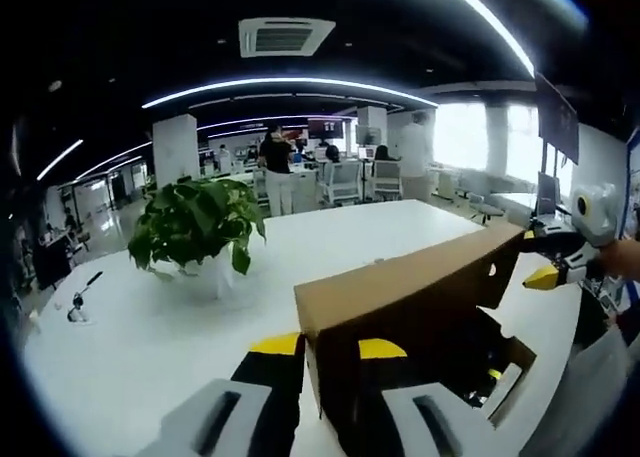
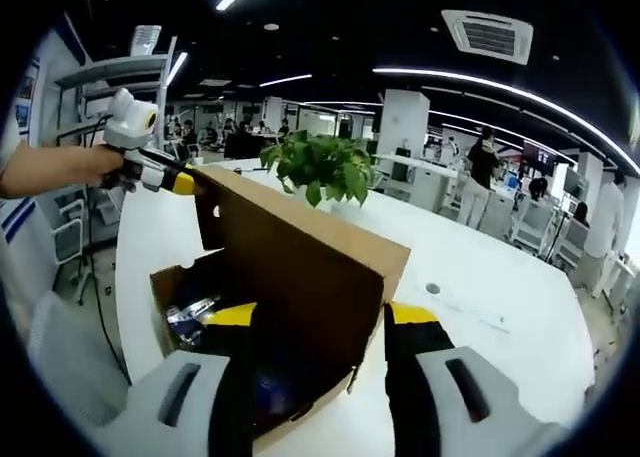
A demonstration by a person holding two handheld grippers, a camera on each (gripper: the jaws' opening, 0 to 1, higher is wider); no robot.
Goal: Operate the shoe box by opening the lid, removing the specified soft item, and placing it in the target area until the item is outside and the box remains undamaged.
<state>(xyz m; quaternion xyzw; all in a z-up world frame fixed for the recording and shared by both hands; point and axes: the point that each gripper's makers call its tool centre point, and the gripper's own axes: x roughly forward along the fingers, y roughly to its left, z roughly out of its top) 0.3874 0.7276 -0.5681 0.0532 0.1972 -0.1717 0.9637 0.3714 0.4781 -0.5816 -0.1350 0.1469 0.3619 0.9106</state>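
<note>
Shoe box (image 1: 420, 307) lid (image 2: 300, 257) is standing raised on the white tabletop (image 1: 150, 347), left gripper (image 1: 325, 349) and right gripper (image 2: 320, 322) each clamping one lid end; plant (image 1: 195, 222) sitting far left.

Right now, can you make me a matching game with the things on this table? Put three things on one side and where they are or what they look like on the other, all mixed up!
Things:
1. box lid
2. potted plant
3. table

Descriptions:
A. white, and everything stands on it
B. brown cardboard, lifted up, with a gripper on each end
C. green leaves, standing beyond the box

Pairs: 1-B, 2-C, 3-A
</note>
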